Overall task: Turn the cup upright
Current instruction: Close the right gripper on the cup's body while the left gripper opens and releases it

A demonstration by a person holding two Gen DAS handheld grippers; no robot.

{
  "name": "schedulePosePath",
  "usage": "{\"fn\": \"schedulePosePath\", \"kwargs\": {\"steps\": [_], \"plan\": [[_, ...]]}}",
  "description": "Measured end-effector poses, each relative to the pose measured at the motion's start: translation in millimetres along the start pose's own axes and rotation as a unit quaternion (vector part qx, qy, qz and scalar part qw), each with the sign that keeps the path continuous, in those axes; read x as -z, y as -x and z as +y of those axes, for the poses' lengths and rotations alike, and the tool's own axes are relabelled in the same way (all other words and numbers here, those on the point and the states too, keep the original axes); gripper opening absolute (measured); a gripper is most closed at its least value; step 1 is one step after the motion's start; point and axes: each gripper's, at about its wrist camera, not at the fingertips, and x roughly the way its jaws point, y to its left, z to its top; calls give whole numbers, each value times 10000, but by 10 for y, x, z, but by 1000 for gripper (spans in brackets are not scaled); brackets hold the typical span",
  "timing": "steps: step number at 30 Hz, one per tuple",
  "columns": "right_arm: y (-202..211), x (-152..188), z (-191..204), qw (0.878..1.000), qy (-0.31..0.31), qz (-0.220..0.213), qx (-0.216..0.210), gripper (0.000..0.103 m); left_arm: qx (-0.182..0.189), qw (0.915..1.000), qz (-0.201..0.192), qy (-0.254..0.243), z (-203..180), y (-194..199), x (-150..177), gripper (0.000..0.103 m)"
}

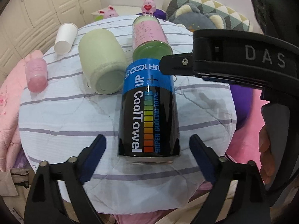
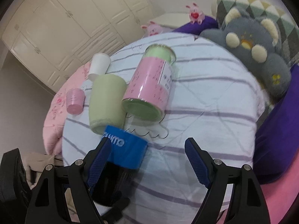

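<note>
A black and blue "CoolTowel" can-shaped cup [image 1: 149, 110] lies on its side on the striped bedding, its near end between my left fingers. My left gripper [image 1: 147, 145] is open around that end without touching it. In the right wrist view the cup [image 2: 123, 149] lies by the left finger. My right gripper [image 2: 147, 149] is open and empty above the cup's blue end; it shows in the left wrist view as a black arm [image 1: 233, 57] reaching in from the right.
A pale green cup [image 1: 101, 59], a pink and green canister [image 1: 149, 37], a white paper cup [image 1: 65, 37] and a small pink cup [image 1: 37, 76] lie on the bedding [image 1: 65, 115]. A grey plush [image 2: 252, 56] and purple pillow [image 2: 276, 130] sit right.
</note>
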Motion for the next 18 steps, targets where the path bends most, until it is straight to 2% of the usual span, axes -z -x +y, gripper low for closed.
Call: {"fn": "schedulePosePath", "kwargs": {"steps": [10, 18], "plan": [[-244, 24, -38, 9932, -521, 789, -686, 82, 75, 9999, 113, 70, 50, -11, 52, 95], [-441, 26, -77, 9829, -901, 1159, -1115, 82, 92, 9998, 159, 106, 106, -56, 68, 95]]}}
